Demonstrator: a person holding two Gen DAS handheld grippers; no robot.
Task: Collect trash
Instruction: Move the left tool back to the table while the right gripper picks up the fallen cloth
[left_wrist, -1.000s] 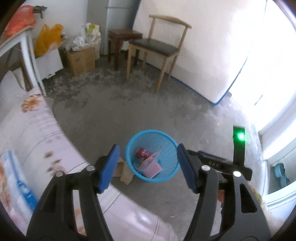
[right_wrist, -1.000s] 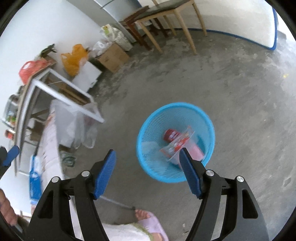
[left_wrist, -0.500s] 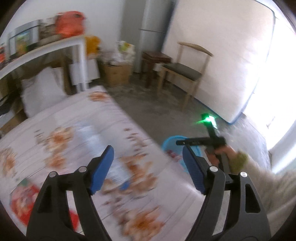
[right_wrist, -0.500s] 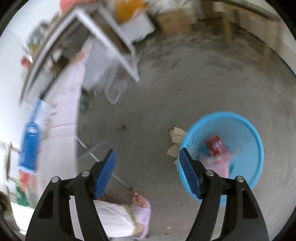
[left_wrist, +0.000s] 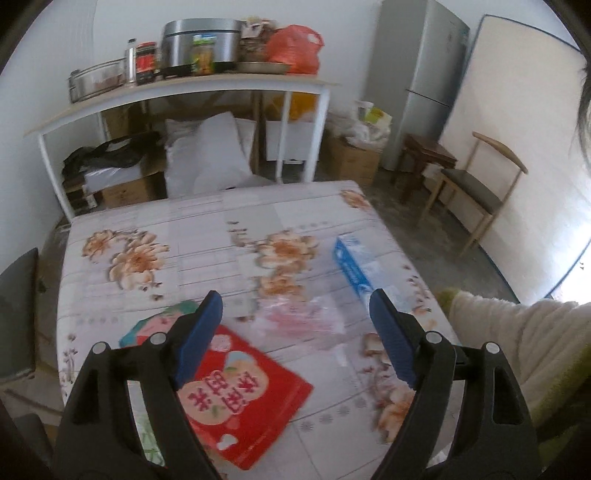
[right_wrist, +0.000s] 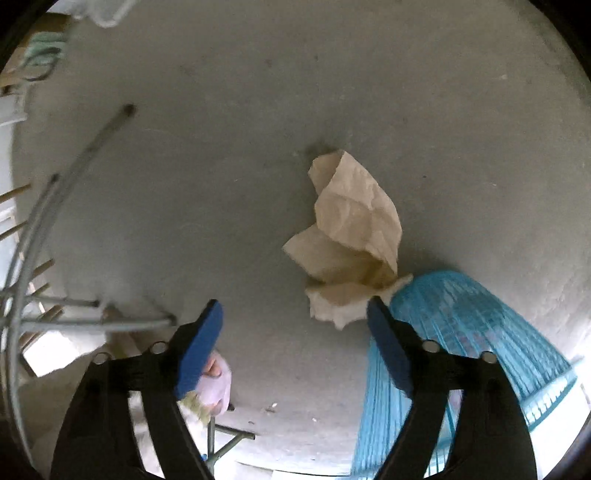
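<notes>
The left wrist view looks down on a square desk (left_wrist: 207, 229) covered in a white cloth printed with orange flowers. On it lie a flat red packet with pink and white lettering (left_wrist: 243, 398), a clear crumpled plastic wrapper with pink print (left_wrist: 299, 317) just beyond it, and a long blue-and-white box (left_wrist: 356, 267) towards the right edge. A teal and pink packet (left_wrist: 155, 325) shows partly behind the left finger. Behind the desk stands a white-legged shelf (left_wrist: 177, 88) crowded with a steel cooker, jars and a red plastic bag; a wooden chair with a dark seat (left_wrist: 476, 192) and a grey fridge (left_wrist: 424, 74) stand to the right. A cream fleecy sleeve (left_wrist: 517, 332) reaches in from the right edge.

The left gripper (left_wrist: 295, 332) hangs above the near part of the desk, tilted downward, its blue-padded jaws having just opened wide, with nothing between them.

The right wrist view points steeply down at a bare grey concrete floor (right_wrist: 258, 110). A crumpled tan paper bag (right_wrist: 351, 236) lies there, touching the side of a blue plastic mesh basket (right_wrist: 472, 332). Thin grey metal legs (right_wrist: 55, 229) curve along the left, and a foot in a pale lilac slipper (right_wrist: 216, 384) shows behind the left finger.

The right gripper (right_wrist: 295, 332) hovers above the floor beside the basket, jaws just opened wide and empty; the paper bag's lower end sits next to its right finger, and contact cannot be judged.
</notes>
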